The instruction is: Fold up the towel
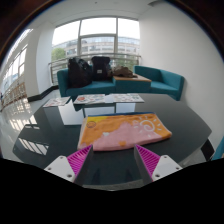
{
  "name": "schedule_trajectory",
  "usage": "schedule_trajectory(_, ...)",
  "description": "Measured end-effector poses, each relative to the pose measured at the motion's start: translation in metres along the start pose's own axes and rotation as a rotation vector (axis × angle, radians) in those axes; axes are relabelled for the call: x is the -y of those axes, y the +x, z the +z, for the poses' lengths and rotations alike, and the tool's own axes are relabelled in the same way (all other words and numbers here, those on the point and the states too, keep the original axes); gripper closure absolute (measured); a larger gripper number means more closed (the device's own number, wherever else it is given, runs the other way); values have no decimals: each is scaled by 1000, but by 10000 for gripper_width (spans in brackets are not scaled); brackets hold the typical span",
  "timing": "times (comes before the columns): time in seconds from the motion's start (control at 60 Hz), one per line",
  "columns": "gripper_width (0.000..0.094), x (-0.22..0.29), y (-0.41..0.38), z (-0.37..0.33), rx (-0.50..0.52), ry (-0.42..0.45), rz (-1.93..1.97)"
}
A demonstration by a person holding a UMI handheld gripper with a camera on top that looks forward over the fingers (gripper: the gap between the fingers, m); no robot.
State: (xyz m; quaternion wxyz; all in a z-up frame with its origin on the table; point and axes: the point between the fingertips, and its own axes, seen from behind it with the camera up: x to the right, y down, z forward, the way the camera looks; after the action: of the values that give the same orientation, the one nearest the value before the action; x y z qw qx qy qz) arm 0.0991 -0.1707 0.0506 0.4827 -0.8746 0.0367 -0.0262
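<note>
An orange and pink patterned towel (pixel 125 130) lies spread flat on the dark glossy table (pixel 60 135), just ahead of the fingers. My gripper (pixel 113 160) hovers over the table's near edge, short of the towel's near hem. Its two fingers with magenta pads (pixel 80 158) stand wide apart with nothing between them but bare table.
Papers or mats (pixel 100 98) lie in a row on the far side of the table. Beyond it stand a teal sofa (pixel 160 82) and dark bags (pixel 88 70) before large windows. A white wall rises to the right.
</note>
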Motion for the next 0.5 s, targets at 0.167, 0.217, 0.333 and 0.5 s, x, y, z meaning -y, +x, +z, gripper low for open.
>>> schedule_trajectory(0.167, 144, 12, -47, 67, 49, -26, -27)
schedule_trajectory(0.217, 167, 16, -59, 85, 55, -32, -35)
schedule_trajectory(0.333, 267, 25, -78, 122, 63, -38, -61)
schedule_trajectory(0.5, 460, 27, -93, 144, 61, -46, -87)
